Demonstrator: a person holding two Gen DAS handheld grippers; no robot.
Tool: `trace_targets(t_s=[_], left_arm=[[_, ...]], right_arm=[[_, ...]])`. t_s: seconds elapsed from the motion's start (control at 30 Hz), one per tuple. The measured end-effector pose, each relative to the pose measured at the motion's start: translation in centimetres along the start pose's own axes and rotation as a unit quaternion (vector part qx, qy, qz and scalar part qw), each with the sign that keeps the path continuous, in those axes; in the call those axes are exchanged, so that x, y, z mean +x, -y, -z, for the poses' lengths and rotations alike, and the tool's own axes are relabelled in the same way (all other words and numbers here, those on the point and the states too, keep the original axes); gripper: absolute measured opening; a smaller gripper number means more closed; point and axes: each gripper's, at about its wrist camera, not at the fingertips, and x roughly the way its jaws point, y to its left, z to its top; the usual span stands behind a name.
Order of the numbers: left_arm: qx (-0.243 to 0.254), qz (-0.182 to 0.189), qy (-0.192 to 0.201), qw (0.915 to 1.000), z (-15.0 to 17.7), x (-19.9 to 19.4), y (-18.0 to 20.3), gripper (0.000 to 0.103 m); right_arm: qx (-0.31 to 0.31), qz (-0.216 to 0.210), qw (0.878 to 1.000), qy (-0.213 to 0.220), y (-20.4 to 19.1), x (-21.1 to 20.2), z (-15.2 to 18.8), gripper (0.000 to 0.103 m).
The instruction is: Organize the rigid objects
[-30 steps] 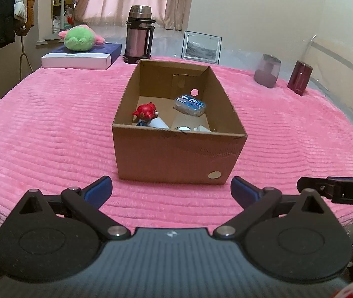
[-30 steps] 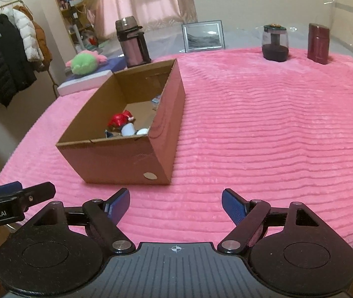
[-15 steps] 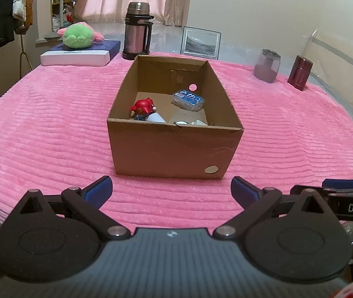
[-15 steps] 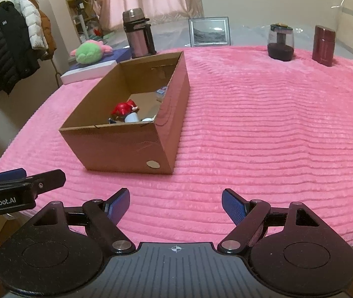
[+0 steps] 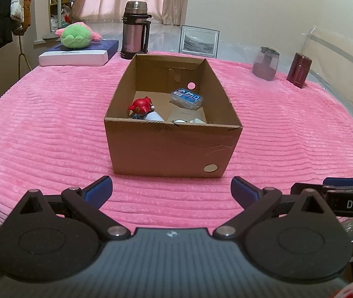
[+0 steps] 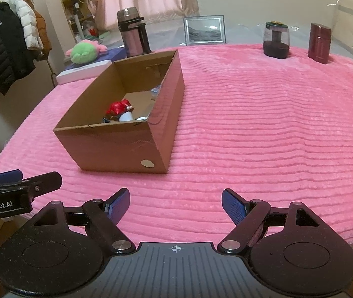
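Observation:
An open cardboard box (image 5: 171,152) (image 6: 116,146) stands on the pink ribbed cover. Inside it lie a red-capped figurine (image 5: 141,106) (image 6: 119,107), a clear pack with a blue label (image 5: 186,98) and some white items (image 5: 154,116), partly hidden by the near wall. My left gripper (image 5: 170,191) is open and empty, held just short of the box's near wall. My right gripper (image 6: 175,202) is open and empty, to the front right of the box. Each gripper shows at the edge of the other's view.
At the back stand a steel thermos (image 5: 135,29), a framed picture (image 5: 198,41), a dark glass jar (image 6: 276,39) and a maroon canister (image 6: 319,43). A green plush (image 5: 75,35) lies on a flat white-and-blue box (image 5: 77,54). Coats hang at left (image 6: 7,47).
Both grippers have risen and drawn back slightly from the box, so more of its inside shows. Both stay open and empty. The box's contents have not moved.

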Motion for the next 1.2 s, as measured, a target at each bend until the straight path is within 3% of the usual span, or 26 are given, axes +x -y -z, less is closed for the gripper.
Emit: trace_targets(t_s=[1.2], left_arm=[[0.014,0.006,-0.015,0.9998,0.7,1.6,0.3,0.100]], right_arm=[[0.010,0.008,1.000,-0.009,0.3,0.4,0.2,0.078]])
